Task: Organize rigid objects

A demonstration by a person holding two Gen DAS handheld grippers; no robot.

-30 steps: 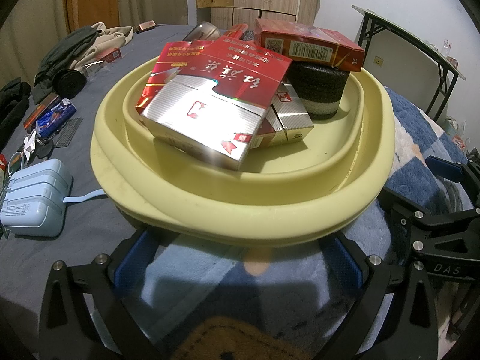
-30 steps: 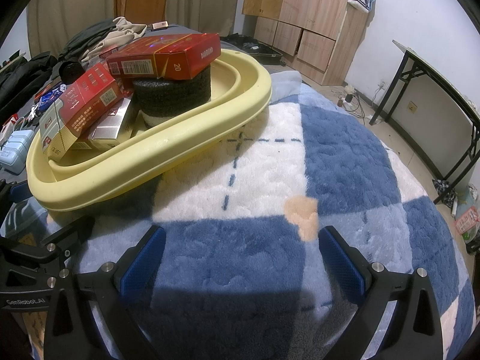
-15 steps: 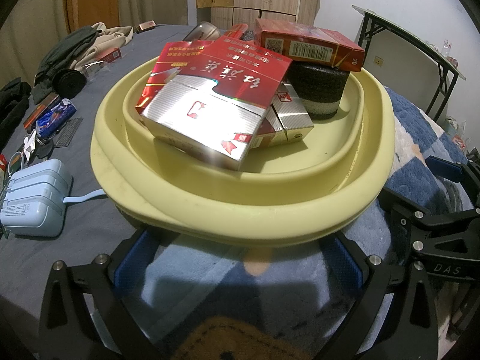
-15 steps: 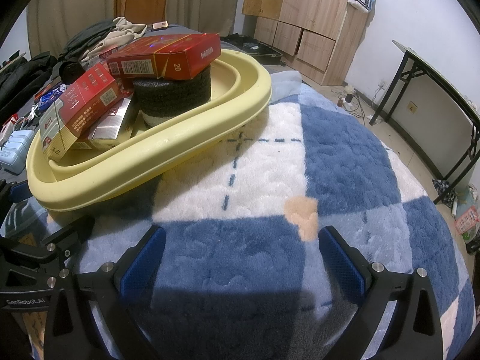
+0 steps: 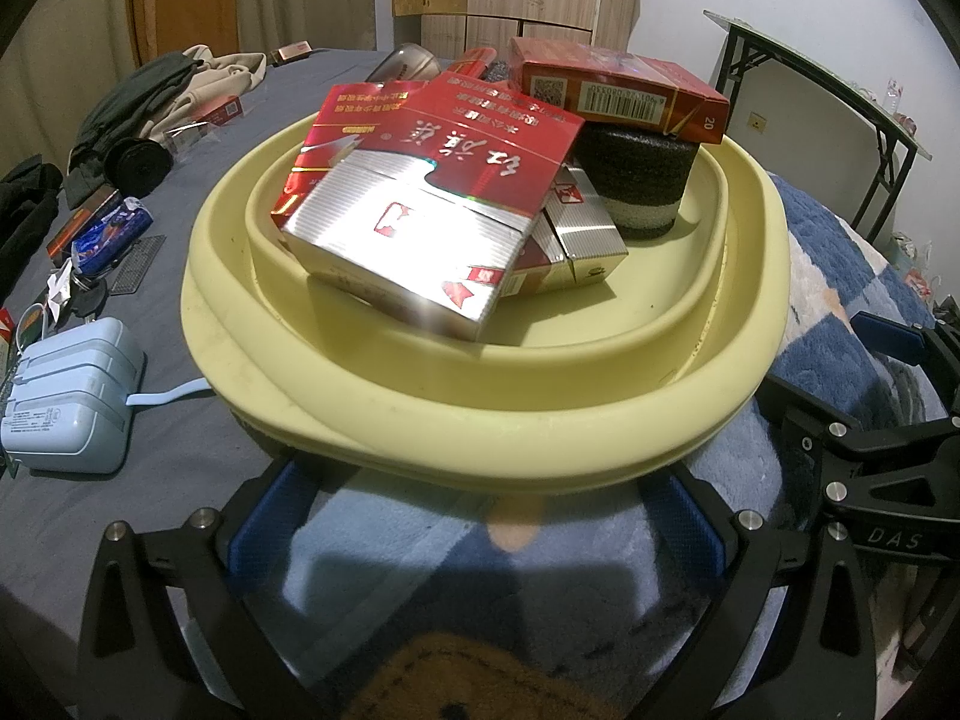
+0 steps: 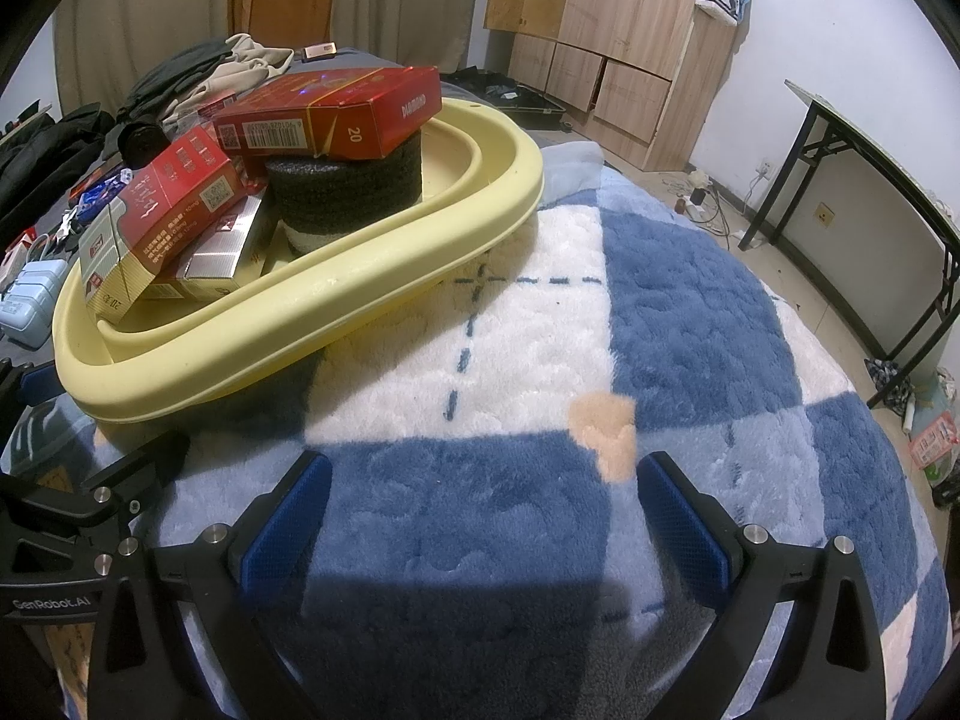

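Fingers of both grippers are spread wide and hold nothing: the left gripper (image 5: 474,516) hovers just in front of the near rim of the pale yellow oval plastic basin (image 5: 540,432), and the right gripper (image 6: 483,510) hangs over the blue-and-white checked fleece blanket (image 6: 690,324), to the basin's right.

The basin sits half on the blanket, half on the grey bedsheet (image 5: 198,462). Inside it lie the large red-and-silver cigarette carton (image 5: 420,204), leaning on smaller silver packs (image 5: 585,228), and a black foam cylinder (image 5: 639,180) with a red flat box (image 5: 618,90) lying across its top.

Judging from this, the gathering step looks largely done, yet loose items remain on the sheet: a light blue plastic case (image 5: 66,396) and small red packs (image 5: 219,114) near the heap of clothes. The next move probably calls for the left gripper to swing to that side, line its fingers across a rigid item's narrow width, close, and carry it to the basin's free floor. The tilted carton and perched box could slide if nudged.
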